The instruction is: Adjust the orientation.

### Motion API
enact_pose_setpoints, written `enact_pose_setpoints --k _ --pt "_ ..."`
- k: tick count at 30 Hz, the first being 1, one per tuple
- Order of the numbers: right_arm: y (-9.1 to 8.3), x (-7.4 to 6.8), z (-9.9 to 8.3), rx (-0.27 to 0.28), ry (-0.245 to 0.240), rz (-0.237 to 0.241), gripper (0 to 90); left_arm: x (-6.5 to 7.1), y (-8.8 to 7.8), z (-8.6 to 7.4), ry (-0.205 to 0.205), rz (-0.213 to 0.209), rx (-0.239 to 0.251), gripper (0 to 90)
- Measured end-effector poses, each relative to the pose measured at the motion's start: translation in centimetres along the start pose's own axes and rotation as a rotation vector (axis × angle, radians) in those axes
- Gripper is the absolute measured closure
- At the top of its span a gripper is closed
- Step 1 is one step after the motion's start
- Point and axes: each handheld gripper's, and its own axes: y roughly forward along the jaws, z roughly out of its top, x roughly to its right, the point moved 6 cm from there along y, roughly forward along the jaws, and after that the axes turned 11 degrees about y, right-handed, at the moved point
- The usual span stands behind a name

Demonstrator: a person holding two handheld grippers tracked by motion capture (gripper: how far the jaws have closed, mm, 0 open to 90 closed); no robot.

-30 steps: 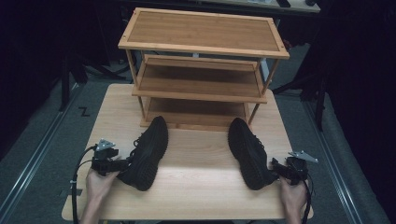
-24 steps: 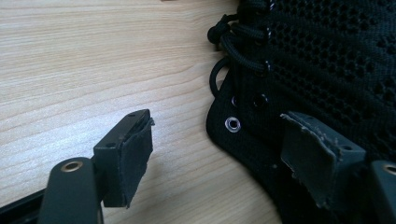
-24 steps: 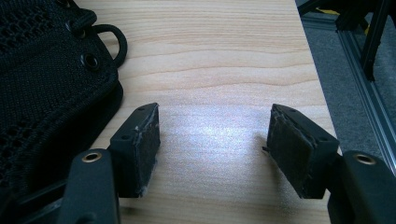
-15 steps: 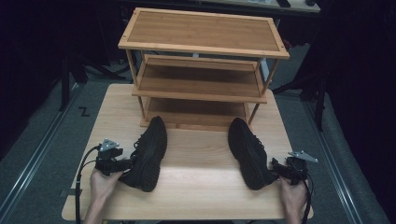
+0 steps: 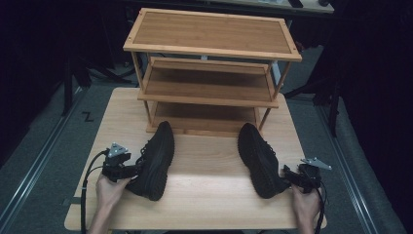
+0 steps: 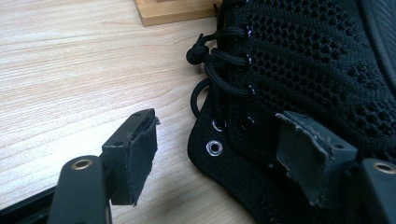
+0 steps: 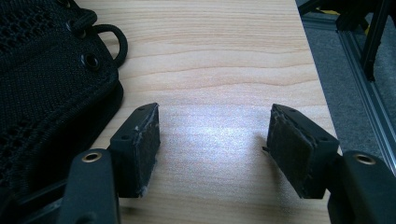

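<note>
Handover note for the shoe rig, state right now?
Left hand-held gripper: open, jaws straddling the collar edge of the left shoe, not yet closed on it.
Right hand-held gripper: open over bare table, beside the heel end of the right shoe, holding nothing.
Both shoes lie on the table in front of the rack, toes towards it. All visible rack shelves are bare.
Done: grippers brought up to the shoes.
Left, likely: grip each shoe and set it on a shelf.
</note>
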Motion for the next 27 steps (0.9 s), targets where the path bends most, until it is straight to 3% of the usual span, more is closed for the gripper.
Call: enact_pose_setpoints --k 27 --pt "0.0 0.0 0.0 0.0 0.002 0.001 34.7 1.0 0.0 1.2 0.012 -0.022 0.026 29.4"
